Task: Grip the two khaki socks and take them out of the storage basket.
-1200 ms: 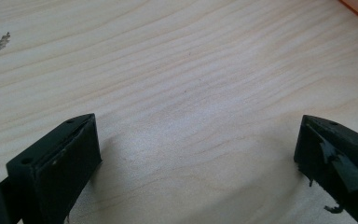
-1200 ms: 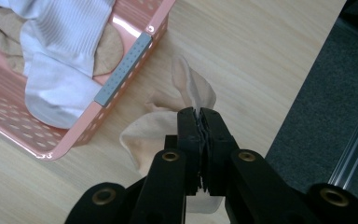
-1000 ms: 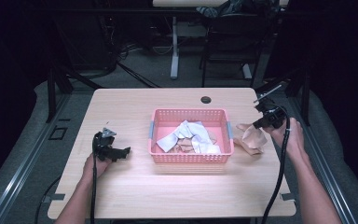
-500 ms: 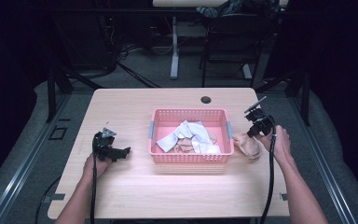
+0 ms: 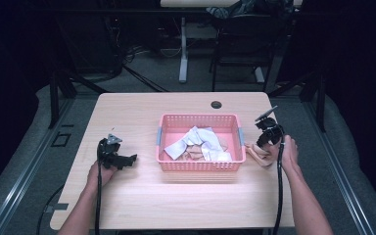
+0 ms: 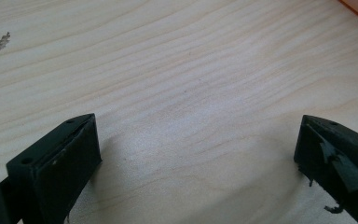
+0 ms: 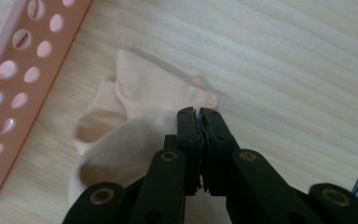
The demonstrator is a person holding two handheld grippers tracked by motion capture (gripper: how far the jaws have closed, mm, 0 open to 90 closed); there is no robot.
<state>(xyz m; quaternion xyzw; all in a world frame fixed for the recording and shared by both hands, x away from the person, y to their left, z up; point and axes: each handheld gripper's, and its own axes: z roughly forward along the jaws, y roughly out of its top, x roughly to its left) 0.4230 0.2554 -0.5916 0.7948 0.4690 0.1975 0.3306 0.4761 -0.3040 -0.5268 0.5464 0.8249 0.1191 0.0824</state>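
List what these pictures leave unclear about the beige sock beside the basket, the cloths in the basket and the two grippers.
- Beige sock: right gripper view, the shut right gripper covers its near edge, so whether fabric is pinched is unclear.
- Cloths in the pink basket: high view, piled and too small to count.
- Left gripper: left gripper view, jaws open over bare table; their bases are cut off by the bottom edge.

left tool jaws apart, right tool clamped
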